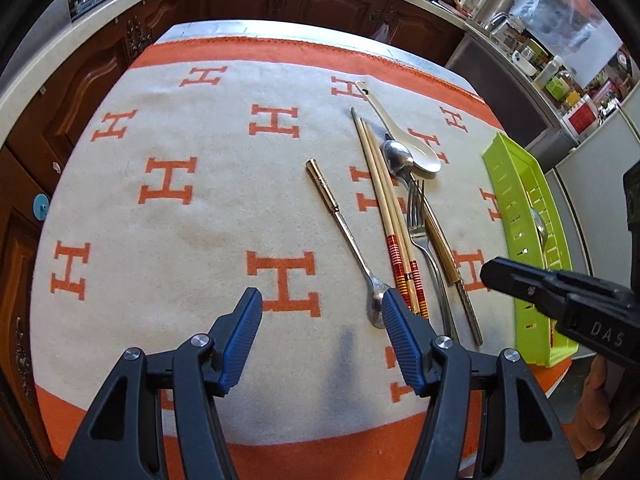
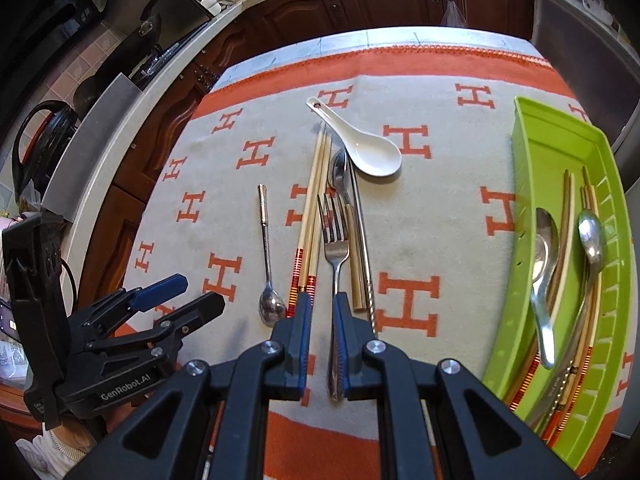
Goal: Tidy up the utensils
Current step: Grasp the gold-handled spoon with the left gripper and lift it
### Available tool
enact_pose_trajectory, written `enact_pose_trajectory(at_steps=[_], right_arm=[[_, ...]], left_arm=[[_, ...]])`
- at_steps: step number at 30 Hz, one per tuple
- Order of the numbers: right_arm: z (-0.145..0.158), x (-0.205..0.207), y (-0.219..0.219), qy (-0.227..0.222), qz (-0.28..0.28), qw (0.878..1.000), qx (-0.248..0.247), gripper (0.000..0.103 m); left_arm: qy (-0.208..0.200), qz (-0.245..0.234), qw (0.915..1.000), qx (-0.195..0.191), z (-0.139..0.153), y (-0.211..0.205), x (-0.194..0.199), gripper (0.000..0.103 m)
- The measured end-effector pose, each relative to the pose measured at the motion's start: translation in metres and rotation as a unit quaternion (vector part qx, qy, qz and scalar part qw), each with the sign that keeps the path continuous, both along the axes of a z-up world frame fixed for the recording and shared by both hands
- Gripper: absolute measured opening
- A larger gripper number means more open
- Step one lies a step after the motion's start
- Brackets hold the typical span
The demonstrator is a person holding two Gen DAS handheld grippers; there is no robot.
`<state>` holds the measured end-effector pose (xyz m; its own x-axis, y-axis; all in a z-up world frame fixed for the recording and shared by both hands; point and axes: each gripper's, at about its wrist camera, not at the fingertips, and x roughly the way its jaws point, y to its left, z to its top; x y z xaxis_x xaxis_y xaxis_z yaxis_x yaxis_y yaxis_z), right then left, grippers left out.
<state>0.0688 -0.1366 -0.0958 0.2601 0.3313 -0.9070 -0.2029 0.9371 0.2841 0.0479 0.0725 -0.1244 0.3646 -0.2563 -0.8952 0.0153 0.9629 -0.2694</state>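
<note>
Lower centre of the right wrist view: right gripper (image 2: 322, 300), jaws drawn narrow but with a gap showing, nothing clamped. Straight ahead and beneath: fork (image 2: 335, 248), long axis running up the frame in line with the fingers, tines toward the middle, handle end passing down between the pads and lying close against the right-hand one; contact or mere overlap, cannot tell. Probably about to close on that handle, with no turning of the wrist needed. Far nearer to the fork than the left gripper (image 1: 320, 308), spread wide and empty at bottom centre of its own view, just beside the bowl of a small spoon (image 1: 344, 232) lying slantwise up the cloth (image 1: 180, 220). Packed beside the fork, all roughly parallel: red-banded chopsticks (image 2: 312, 208) just to its left, a gold-handled piece (image 2: 354, 260) and a steel chopstick (image 2: 366, 256) just to its right, a metal spoon (image 2: 338, 172) above the tines, a white ceramic spoon (image 2: 360, 148) higher still. Risk, judged from that crowding, of nudging the neighbours when lifting. Right side of the right wrist view: green tray (image 2: 532, 184), long axis also up the frame, well apart from the fork across bare cloth. Inside it already: two metal spoons (image 2: 546, 264) bowl-up and several chopsticks (image 2: 566, 216) laid lengthwise, with room left along the near wall. Likely destination for the fork, laid lengthwise.
</note>
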Motion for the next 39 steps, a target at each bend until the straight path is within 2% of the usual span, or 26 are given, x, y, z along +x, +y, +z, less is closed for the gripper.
enact_pose_trajectory(at_steps=[6,11,16,21,22,29,36,39], right_arm=[[-0.012,0.005,0.001,0.006,0.005,1.0,-0.006,0.011],[-0.018,0.007,-0.001,0.007,0.003,1.0,-0.008,0.011],[-0.024,0.008,-0.007,0.01,0.002,1.0,-0.001,0.011],[-0.025,0.011,-0.018,0.01,-0.007,1.0,0.006,0.011],[-0.025,0.012,-0.02,0.009,-0.008,1.0,0.005,0.011],[-0.029,0.011,-0.03,0.013,-0.011,1.0,0.009,0.011],[-0.025,0.012,-0.021,0.007,0.005,1.0,0.011,0.011],[-0.023,0.017,-0.012,-0.003,0.018,1.0,0.008,0.011]], left_arm=[[0.019,0.015,0.9994,-0.023,-0.014,0.001,0.015,0.059],[0.03,0.024,0.999,-0.022,-0.023,-0.004,0.029,0.057],[0.018,0.014,0.9995,0.022,-0.023,-0.024,0.044,0.056],[-0.002,-0.02,0.9921,0.124,-0.027,-0.055,0.048,0.052],[-0.007,-0.026,0.9906,0.134,-0.027,-0.058,0.047,0.05],[-0.023,-0.057,0.9861,0.155,-0.025,-0.05,0.033,0.047],[0.012,-0.019,0.9902,0.138,-0.024,-0.004,0.028,0.046],[0.023,-0.014,0.9895,0.142,-0.025,-0.003,0.03,0.045]])
